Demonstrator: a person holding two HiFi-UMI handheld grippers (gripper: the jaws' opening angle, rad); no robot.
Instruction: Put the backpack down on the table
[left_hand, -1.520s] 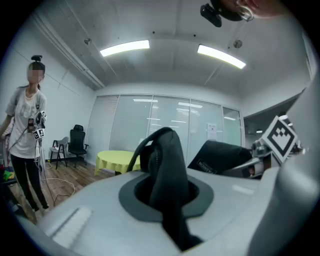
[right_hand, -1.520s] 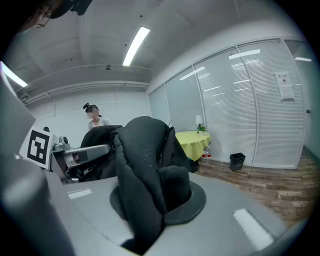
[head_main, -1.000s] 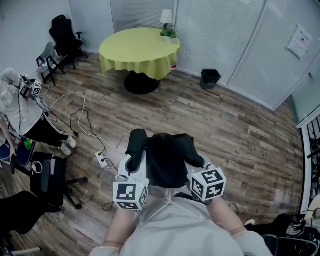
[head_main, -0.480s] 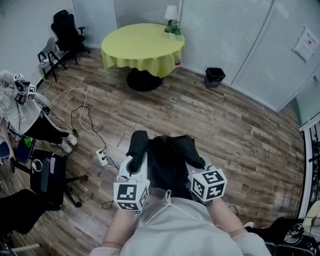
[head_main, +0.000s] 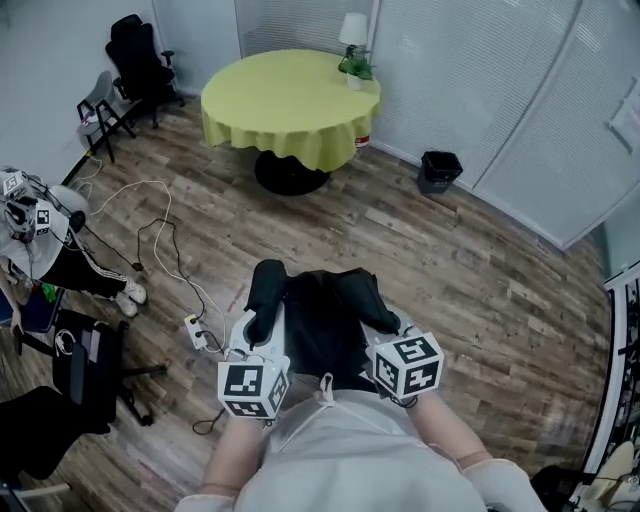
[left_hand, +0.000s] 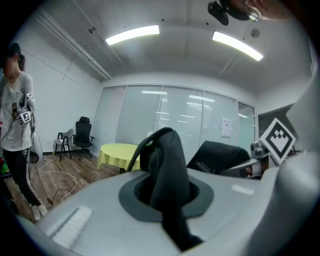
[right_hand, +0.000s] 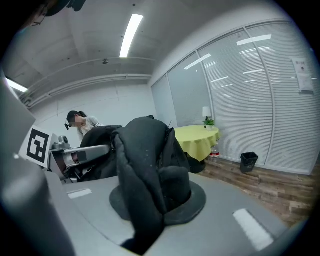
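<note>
You carry the soft, saggy backpack (head_main: 322, 322) in the air, well apart from the yellow-clothed counter (head_main: 275, 95), with the fingers of your left gripper (left_hand: 166, 196) and right gripper (right_hand: 150, 202) each pinching a padded shoulder strap, a sound hold though it will likely swing.

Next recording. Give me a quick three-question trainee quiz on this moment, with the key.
1. True or false: the backpack already lies on the round table.
2. What are the jaws of the left gripper and the right gripper closed on? A) parts of the backpack B) a towel C) nothing
3. Fill in: in the head view, right of the table, stands a small black ___.
Key: 1 false, it hangs between both grippers, well short of the table; 2 A; 3 bin.
</note>
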